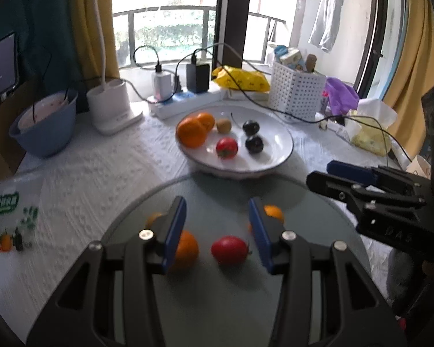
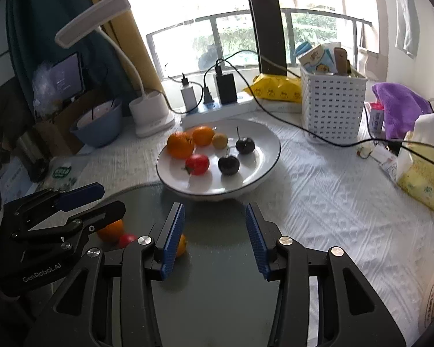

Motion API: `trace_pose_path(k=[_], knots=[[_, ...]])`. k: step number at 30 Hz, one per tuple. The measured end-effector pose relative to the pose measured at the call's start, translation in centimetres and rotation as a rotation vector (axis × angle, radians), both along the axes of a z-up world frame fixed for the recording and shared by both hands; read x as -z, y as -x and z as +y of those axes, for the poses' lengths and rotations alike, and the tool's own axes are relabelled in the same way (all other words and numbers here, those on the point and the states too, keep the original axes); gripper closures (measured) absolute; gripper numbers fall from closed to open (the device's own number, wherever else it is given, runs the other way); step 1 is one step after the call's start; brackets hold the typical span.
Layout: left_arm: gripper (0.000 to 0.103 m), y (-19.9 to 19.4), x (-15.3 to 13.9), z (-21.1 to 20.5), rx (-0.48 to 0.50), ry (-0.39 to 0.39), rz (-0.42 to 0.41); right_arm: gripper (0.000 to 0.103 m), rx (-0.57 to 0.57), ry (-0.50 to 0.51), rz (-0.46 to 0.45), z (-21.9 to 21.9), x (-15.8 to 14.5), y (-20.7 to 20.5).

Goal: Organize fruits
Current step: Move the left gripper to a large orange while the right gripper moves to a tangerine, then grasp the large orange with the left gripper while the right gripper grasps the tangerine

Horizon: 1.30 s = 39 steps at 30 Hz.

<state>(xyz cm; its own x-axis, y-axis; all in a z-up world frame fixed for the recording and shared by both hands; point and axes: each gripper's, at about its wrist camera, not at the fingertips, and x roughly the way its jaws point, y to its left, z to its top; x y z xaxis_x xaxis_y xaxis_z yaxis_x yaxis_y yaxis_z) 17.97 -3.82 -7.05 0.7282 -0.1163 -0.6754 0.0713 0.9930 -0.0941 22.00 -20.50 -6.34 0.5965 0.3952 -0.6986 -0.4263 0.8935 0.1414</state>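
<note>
the table (image 2: 318, 190) under its white cloth carries a grey round tray (image 1: 217, 295) nearest the cameras and, touching its far edge, a white plate (image 2: 263, 156) already holding oranges, a tomato, a small yellowish fruit and two dark cherries. loose on the tray lie a large orange (image 1: 186, 250), a red tomato (image 1: 230, 250) and a smaller orange (image 1: 273, 212). the left gripper (image 1: 217, 234) hangs over the tomato, jaws open and empty; the right gripper (image 2: 214, 240), also open and empty, hovers over bare tray. the likely step is picking the tomato: centre it between the blue pads, close gently to avoid bruising, and keep clear of the large orange beside it.
</note>
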Motion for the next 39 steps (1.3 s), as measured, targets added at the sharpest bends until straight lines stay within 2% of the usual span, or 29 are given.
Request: trace_pose_path(k=[7,15,31,39], knots=[[0.057,1.5,2.1,1.6,-0.021,0.018,0.052,0.057,-0.032,0.022,0.028,0.9,0.8,1.5],[0.056,2.2,2.6,3.2,-0.042,0.039,0.061,0.057,-0.070,0.038,0.064,2.8,2.0,1.3],[0.056,0.8,3.9,5.3,-0.074,0.052,0.096,0.057,-0.102,0.064,0.128,4.9,3.9,0.5],[0.056,-0.4,4.8,4.3,-0.034,0.030,0.127,0.061,-0.109,0.084,0.132,5.3,4.5,0.5]])
